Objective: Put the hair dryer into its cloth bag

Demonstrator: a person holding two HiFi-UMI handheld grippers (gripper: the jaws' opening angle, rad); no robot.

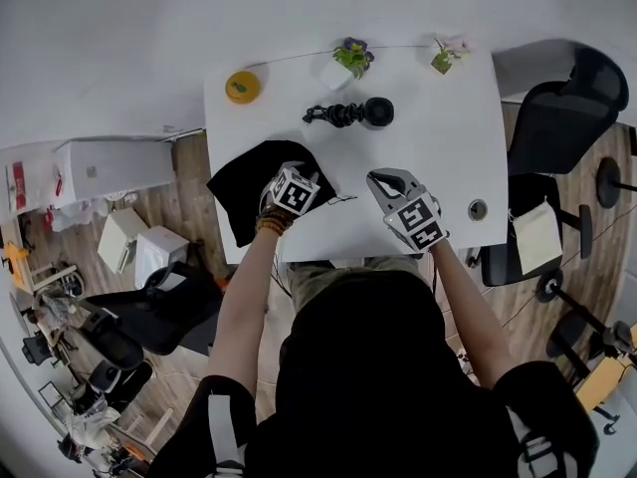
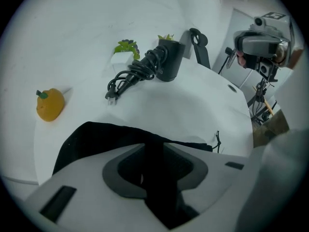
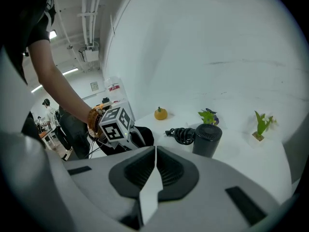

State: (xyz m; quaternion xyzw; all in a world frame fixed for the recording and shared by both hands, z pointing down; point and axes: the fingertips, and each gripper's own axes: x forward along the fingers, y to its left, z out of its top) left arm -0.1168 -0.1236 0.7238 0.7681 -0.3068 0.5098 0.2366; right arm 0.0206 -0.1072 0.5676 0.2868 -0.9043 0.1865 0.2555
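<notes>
Left gripper point(image 2: 154, 153) sits open over the cloth bag point(image 2: 96, 137); right gripper point(image 3: 155, 153) clenched, empty. Pinch only the bag's top layer at its mouth. Hair dryer point(image 2: 169, 62) stands upright, well apart behind.

My left gripper point(image 2: 154, 151) and right gripper point(image 3: 155, 151) share one build: pale grey shells, with ribbed dark grey pads point(image 3: 171, 170) set in at the jaws and small dark rectangular slots on the near flanks. Each carries a white cube point(image 1: 292, 192) printed with black square markers. The left wrist wears a beaded bracelet point(image 1: 271, 224), brown and orange. I see a black short-sleeved top point(image 1: 388, 366), light-edged straps point(image 1: 225, 428) at the shoulders, and olive trousers point(image 1: 343, 267).
</notes>
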